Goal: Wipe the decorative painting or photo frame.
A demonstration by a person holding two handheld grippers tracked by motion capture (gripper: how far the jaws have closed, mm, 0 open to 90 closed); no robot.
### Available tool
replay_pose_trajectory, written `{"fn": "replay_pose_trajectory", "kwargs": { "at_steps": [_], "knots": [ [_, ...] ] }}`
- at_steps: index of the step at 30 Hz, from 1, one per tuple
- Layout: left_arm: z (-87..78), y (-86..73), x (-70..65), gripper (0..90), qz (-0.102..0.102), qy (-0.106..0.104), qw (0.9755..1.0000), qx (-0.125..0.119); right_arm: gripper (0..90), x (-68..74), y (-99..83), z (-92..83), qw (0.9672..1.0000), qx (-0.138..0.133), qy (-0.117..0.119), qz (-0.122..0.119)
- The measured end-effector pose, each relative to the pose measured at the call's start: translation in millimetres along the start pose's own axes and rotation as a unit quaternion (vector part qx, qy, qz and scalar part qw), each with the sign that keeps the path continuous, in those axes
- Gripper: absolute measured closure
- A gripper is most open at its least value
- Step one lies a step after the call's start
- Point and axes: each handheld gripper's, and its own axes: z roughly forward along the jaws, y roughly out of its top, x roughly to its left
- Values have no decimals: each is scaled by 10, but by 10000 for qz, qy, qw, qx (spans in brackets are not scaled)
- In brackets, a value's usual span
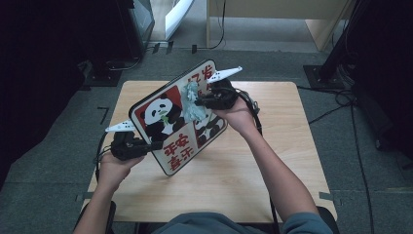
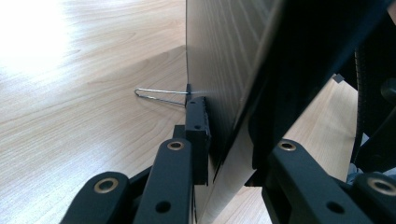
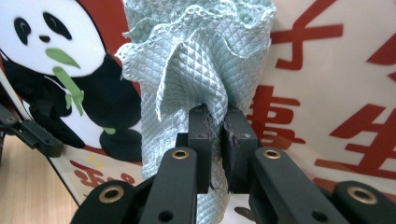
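At the centre of the high view, the left gripper point(image 1: 155, 145) clamps the board point(image 1: 168, 146) at its lower-left edge, tilted on the table point(image 1: 272, 161). The right gripper point(image 1: 197, 102) pinches the cloth point(image 1: 193, 108) tightly. Wipe with light, even pressure and keep the board steady.

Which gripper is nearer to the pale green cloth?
Right. The right gripper pinches the cloth against the panda board; the left gripper clamps the board's lower left edge, apart from the cloth.

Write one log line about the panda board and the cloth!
left gripper: shut on panda board edge | right gripper: shut on cloth, cloth against board face
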Motion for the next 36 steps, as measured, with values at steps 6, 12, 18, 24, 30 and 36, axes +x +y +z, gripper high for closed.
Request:
{"fn": "replay_pose_trajectory", "kwargs": {
  "at_steps": [6,12,18,24,30,36],
  "knots": [
    [-1,-13,-20,779,-5,29,10000,-20,834,1,-81,31,10000,86,13,-3],
    [-2,-14,-20,778,-10,21,10000,-23,834,3,-146,55,9999,118,11,6],
    [-2,-16,-18,777,-12,13,10000,-27,834,2,-241,90,9999,118,42,87],
    [0,-17,-16,776,-20,-4,10000,-40,834,10,-307,113,9998,176,32,84],
    [2,-21,-22,775,-23,7,10000,-52,834,14,-424,157,9998,145,46,162],
    [2,-20,-23,775,-14,14,10000,-49,834,14,-474,179,9996,205,73,167]
  ]
}}
